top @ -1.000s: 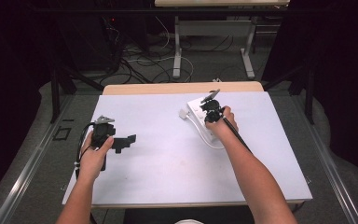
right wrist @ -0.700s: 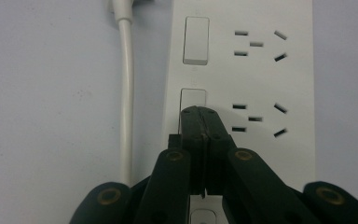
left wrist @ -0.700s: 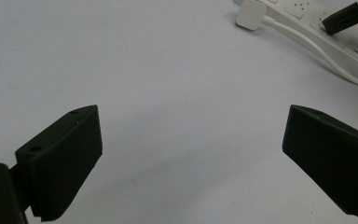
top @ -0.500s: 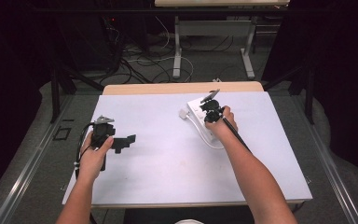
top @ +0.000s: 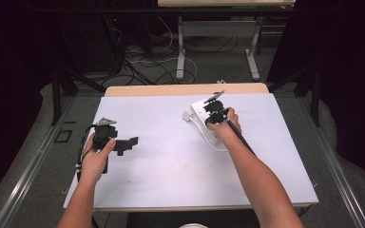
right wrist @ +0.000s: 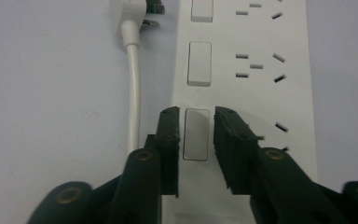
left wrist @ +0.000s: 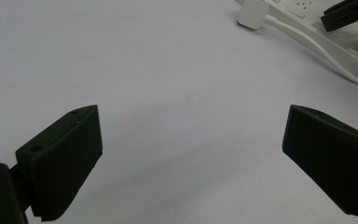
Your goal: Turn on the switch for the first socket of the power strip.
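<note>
A white power strip (top: 200,110) lies at the back right of the white table (top: 171,166), its cord curling to a white plug (top: 187,115) beside it. My right gripper (top: 214,105) points down onto the strip. In the right gripper view its jaws (right wrist: 196,135) are almost shut, flanking a rocker switch (right wrist: 196,142) of the strip (right wrist: 261,46) with a narrow gap. The plug (right wrist: 130,9) lies to the left. My left gripper (top: 132,142) hovers over bare table at the left, wide open (left wrist: 191,158) and empty. The strip (left wrist: 307,28) and plug (left wrist: 251,14) lie far ahead of it.
The table's wooden back edge (top: 185,89) borders a floor with cables (top: 142,61) and another table's legs (top: 180,47). Dark curtains stand at both sides. The right gripper's cable (top: 240,135) runs along the forearm.
</note>
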